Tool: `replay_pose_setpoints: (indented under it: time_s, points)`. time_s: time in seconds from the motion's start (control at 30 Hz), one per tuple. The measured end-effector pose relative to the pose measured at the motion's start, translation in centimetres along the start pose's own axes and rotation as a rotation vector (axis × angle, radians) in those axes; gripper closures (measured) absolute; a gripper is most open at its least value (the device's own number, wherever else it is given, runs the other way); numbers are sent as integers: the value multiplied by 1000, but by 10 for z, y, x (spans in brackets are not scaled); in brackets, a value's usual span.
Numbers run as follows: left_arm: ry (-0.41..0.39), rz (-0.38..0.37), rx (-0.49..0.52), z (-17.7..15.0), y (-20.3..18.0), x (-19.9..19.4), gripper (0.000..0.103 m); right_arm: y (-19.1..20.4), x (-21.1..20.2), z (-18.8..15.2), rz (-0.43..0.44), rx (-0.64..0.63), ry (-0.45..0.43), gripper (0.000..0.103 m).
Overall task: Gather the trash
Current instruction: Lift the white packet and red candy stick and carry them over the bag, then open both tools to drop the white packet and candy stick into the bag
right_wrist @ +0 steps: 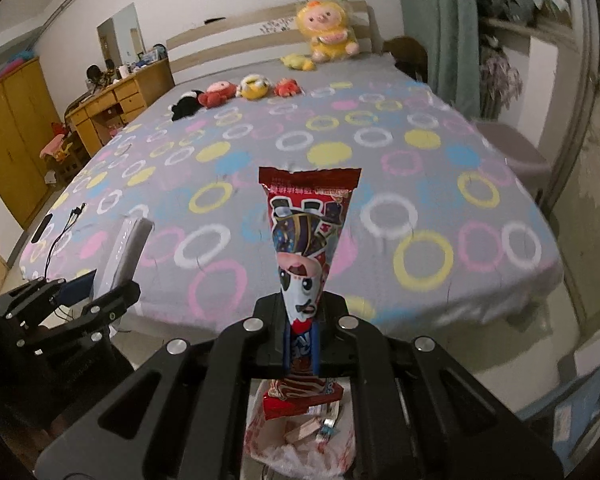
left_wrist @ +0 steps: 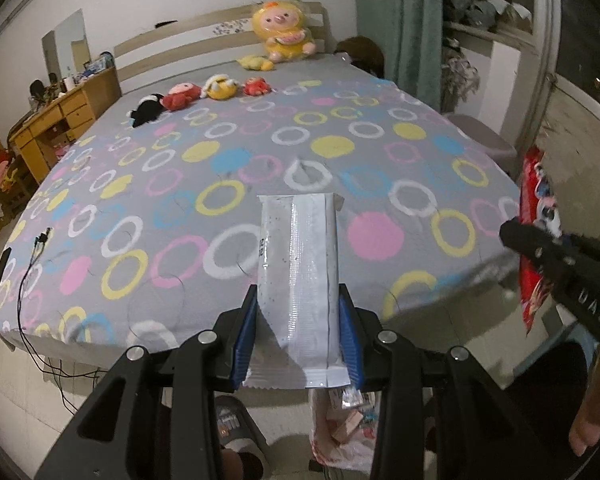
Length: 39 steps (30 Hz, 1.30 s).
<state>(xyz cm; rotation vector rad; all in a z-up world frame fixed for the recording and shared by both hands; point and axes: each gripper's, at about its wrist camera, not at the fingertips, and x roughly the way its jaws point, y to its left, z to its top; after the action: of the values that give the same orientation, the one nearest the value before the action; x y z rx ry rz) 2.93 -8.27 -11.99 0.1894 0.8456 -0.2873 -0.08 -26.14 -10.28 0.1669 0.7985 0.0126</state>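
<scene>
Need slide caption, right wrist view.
Right claw clamps red snack wrapper above trash bag, bed ahead.

Trash bag (right_wrist: 300, 436) on floor before bed (right_wrist: 440, 312).

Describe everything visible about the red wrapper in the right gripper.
The red wrapper is a glossy, crinkled plastic snack packet printed with a cartoon panda-like face and a crimped top edge. It stands upright, pinched narrow at its lower part between the shut blue pads of the right gripper, flaring wider upward. Below it a trash bag holds other wrappers.

White wrapper (left_wrist: 298, 276); red cartoon wrapper (right_wrist: 306, 240); grey ring-patterned bedsheet (left_wrist: 220, 152).
</scene>
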Motion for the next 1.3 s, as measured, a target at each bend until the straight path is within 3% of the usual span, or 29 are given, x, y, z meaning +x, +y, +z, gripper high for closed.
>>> replay_pose_setpoints:
  time_s: [0.13, 0.6, 1.07, 1.3]
  points:
    - [40, -12, 33, -22, -14, 14, 66, -5, 6, -32, -11, 23, 36, 95]
    - [287, -50, 134, -99, -45, 96, 66, -15, 51, -111, -41, 70, 158, 95]
    - [590, -115, 147, -159, -59, 189, 66, -27, 134, -168, -29, 114, 369, 95]
    - [689, -137, 176, -192, -68, 222, 66, -45, 172, -197, -27, 186, 492, 95]
